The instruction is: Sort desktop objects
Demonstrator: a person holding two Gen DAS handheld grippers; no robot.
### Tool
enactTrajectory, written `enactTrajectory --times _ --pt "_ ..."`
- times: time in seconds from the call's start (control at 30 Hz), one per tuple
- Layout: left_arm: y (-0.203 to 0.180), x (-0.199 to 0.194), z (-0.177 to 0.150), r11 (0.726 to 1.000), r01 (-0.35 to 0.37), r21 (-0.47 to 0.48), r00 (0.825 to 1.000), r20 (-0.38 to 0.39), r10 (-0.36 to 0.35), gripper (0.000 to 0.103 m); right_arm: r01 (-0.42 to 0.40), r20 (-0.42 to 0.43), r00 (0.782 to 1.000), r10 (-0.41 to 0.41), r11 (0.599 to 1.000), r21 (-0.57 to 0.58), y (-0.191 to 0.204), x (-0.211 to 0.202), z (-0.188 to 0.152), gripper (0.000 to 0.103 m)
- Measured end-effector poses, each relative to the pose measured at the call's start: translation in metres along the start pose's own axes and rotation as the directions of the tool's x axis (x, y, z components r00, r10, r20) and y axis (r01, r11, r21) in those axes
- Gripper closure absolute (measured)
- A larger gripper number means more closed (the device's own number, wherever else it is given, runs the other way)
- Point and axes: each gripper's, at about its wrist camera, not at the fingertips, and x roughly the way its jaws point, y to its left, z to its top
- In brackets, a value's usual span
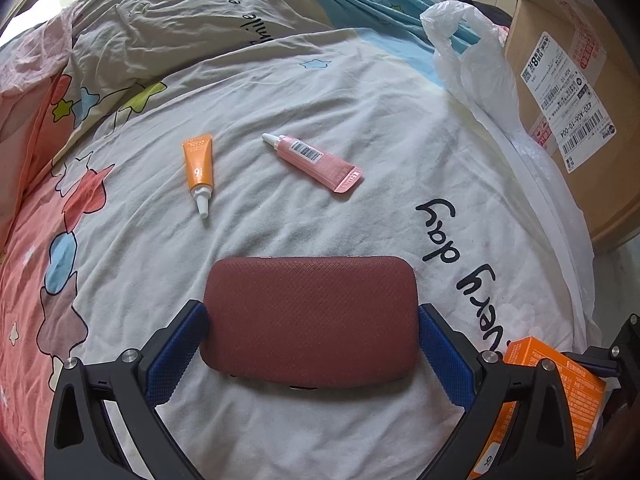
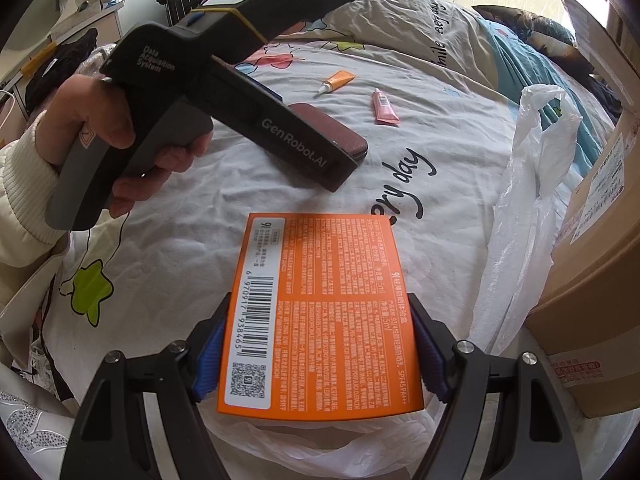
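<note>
Left wrist view: the left gripper [image 1: 312, 334] fills the bottom of the frame, spread wide, and a dark red case [image 1: 310, 318] sits between its blue pads [image 1: 446, 356], long axis running left to right across the frame. Both pads press against the short ends of the case, so the gripper holds it on the patterned quilt [image 1: 400, 128]. Above the case, in the middle of the frame, lie two tubes well apart from the gripper. The orange tube [image 1: 198, 168] stands nearly vertical in the picture, white nozzle pointing down toward the case. The pink tube [image 1: 314, 162] lies on a diagonal, nozzle to the upper left, crimped end to the lower right (its barcode faces up). An orange box [image 1: 560, 392] shows at the lower right edge, a white plastic bag [image 1: 468, 52] and a cardboard carton [image 1: 576, 112] at the upper right.

Right wrist view: the right gripper [image 2: 316, 350] sits at the bottom centre, spread fairly wide, its pads clamped on the two long sides of the orange box [image 2: 324, 316], whose long axis runs up the frame, printed back facing the camera. At the upper left a hand [image 2: 108, 120] grips the left gripper's handle, its front end over the dark red case [image 2: 340, 136]. Both tubes lie further up, near the top centre.
</note>
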Motion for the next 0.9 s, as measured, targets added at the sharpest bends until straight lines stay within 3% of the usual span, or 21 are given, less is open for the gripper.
enactTrajectory --times 0.33,0.63,0.73,0.8,0.83,0.9 --pt "0.001 0.001 -0.001 0.999 -0.03 -0.02 0.999 0.025 0.031 0.0 -0.002 -0.003 1.0 0.002 1.0 0.01 -0.003 0.002 0.0 0.028" --pt "0.003 -0.004 -0.011 0.998 -0.039 -0.056 0.999 -0.006 0.039 0.0 0.001 0.011 1.0 -0.001 1.0 0.013 -0.003 -0.004 0.0 0.028" --pt "0.005 -0.007 -0.018 0.997 -0.035 -0.065 0.999 -0.02 0.034 0.0 0.004 0.014 1.0 -0.004 1.0 0.017 -0.004 -0.006 -0.001 0.028" --pt "0.013 0.0 -0.025 0.994 0.003 -0.108 0.997 -0.082 -0.012 0.0 0.008 0.015 1.0 -0.008 1.0 0.02 -0.004 -0.006 0.0 0.028" --pt "0.017 -0.002 -0.027 0.992 0.027 -0.123 0.998 -0.052 -0.033 0.0 0.011 0.016 1.0 -0.011 1.0 0.022 -0.004 -0.007 0.0 0.028" --pt "0.018 -0.004 -0.031 0.993 0.007 -0.114 0.999 -0.047 -0.012 0.0 0.014 0.017 1.0 -0.014 1.0 0.024 -0.005 -0.007 0.001 0.028"
